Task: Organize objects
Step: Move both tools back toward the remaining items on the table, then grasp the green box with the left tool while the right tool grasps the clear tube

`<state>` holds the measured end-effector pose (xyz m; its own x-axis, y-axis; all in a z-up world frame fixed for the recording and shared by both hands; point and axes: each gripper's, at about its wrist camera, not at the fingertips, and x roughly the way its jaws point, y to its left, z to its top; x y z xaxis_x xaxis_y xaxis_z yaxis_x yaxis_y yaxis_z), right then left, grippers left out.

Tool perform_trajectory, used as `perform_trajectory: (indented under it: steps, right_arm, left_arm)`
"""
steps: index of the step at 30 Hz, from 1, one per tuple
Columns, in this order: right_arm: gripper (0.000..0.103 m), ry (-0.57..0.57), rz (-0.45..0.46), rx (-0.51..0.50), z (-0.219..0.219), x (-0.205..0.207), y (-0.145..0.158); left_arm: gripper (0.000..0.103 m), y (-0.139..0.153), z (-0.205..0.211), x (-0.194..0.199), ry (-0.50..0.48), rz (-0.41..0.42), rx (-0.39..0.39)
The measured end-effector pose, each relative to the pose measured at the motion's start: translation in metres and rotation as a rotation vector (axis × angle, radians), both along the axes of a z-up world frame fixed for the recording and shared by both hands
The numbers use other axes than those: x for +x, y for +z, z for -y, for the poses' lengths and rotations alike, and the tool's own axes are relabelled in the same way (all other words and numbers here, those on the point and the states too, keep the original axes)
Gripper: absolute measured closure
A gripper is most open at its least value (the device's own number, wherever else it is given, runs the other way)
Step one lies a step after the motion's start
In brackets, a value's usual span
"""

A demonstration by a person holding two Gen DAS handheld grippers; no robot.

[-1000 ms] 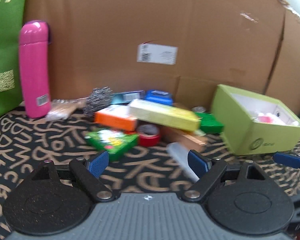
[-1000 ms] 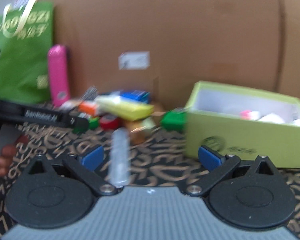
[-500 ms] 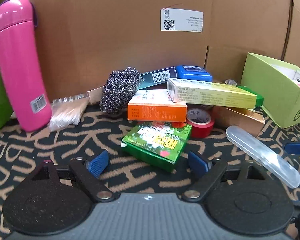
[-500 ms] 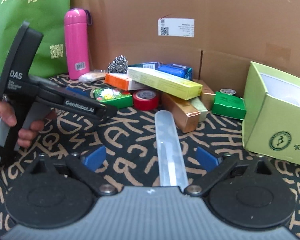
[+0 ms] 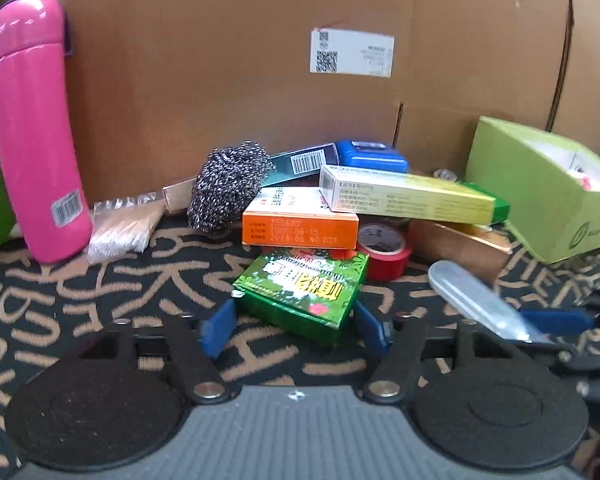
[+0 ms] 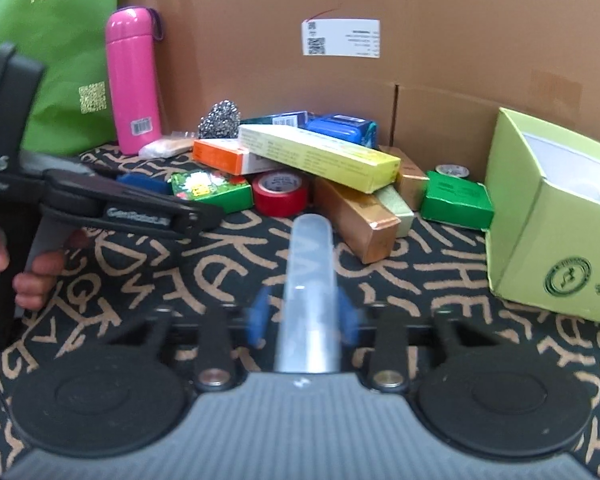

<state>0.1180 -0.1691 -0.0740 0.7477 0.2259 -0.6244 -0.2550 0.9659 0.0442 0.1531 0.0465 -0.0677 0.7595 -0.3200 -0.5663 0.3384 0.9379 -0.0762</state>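
Note:
A green printed box lies on the patterned mat, between the fingers of my left gripper. Its jaws are closing and the blue pads touch the box's two sides. A clear plastic tube case lies lengthwise between the fingers of my right gripper. Those jaws are closing too. Their blurred pads stand close beside the case, and a thin gap still shows on the left. In the left wrist view the case lies at the right. The left gripper's black body is held by a hand.
Behind lie an orange box, a long yellow box, red tape, a copper box, a steel scourer and a blue case. A pink bottle stands left, an open lime box right. A cardboard wall closes the back.
Both grippers came forward and lower toward the pile, then held still. The left jaws narrowed onto the green box. The right jaws went from wide to close around the clear case.

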Motion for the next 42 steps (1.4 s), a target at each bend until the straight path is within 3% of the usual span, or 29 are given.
perform_trajectory:
  steps: [4,6,8,10,13,15,17,22,29,36,39,40,41,42]
  right_arm:
    - [0.076,0.024,0.004,0.021,0.005,-0.008,0.001]
    - [0.073,0.028,0.014,0.030,0.007,-0.009,0.002]
    - [0.058,0.020,0.015,0.039,0.008,-0.006,0.003]
    - [0.056,0.018,0.019,0.030,0.006,-0.003,0.003]
    - [0.056,0.019,0.006,0.014,0.003,0.003,0.000]
    - [0.061,0.022,0.011,-0.003,0.002,0.002,0.000]
    - [0.076,0.027,0.012,-0.017,0.003,-0.001,0.000]
    - [0.076,0.007,0.015,-0.053,0.014,-0.020,0.003]
    - [0.076,0.005,-0.001,-0.042,0.041,-0.053,0.006]
    - [0.073,-0.014,0.000,-0.024,0.046,-0.049,0.005]
    - [0.071,-0.014,0.007,-0.028,0.043,-0.046,0.004]
    - [0.071,-0.016,0.009,-0.030,0.042,-0.045,0.004]
    - [0.071,-0.016,0.010,-0.029,0.041,-0.044,0.003]
    - [0.071,-0.016,0.013,-0.028,0.042,-0.044,0.002]
  left_arm:
    - [0.038,0.003,-0.006,-0.012,-0.018,-0.019,-0.067]
    - [0.037,0.006,-0.001,-0.015,-0.011,-0.016,-0.044]
    - [0.030,0.010,0.006,-0.015,0.005,-0.011,-0.034]
    - [0.021,0.013,0.014,-0.012,0.003,0.000,-0.019]
    - [0.020,0.014,0.028,-0.004,0.026,0.031,0.056]
    - [0.017,0.011,0.034,0.003,0.034,0.015,0.088]
    - [0.017,0.008,0.037,0.007,0.040,0.008,0.113]
    - [0.024,0.007,0.033,-0.002,0.010,-0.015,0.095]
    - [0.025,0.012,0.036,-0.057,-0.094,-0.017,0.109]
    - [0.016,0.024,0.049,-0.064,0.137,-0.097,0.039]
    - [0.016,0.020,0.059,-0.055,0.183,-0.115,0.057]
    - [0.017,0.018,0.061,-0.053,0.190,-0.109,0.069]
    - [0.027,0.018,0.064,-0.053,0.193,-0.093,0.085]
    - [0.030,0.018,0.065,-0.054,0.197,-0.083,0.098]
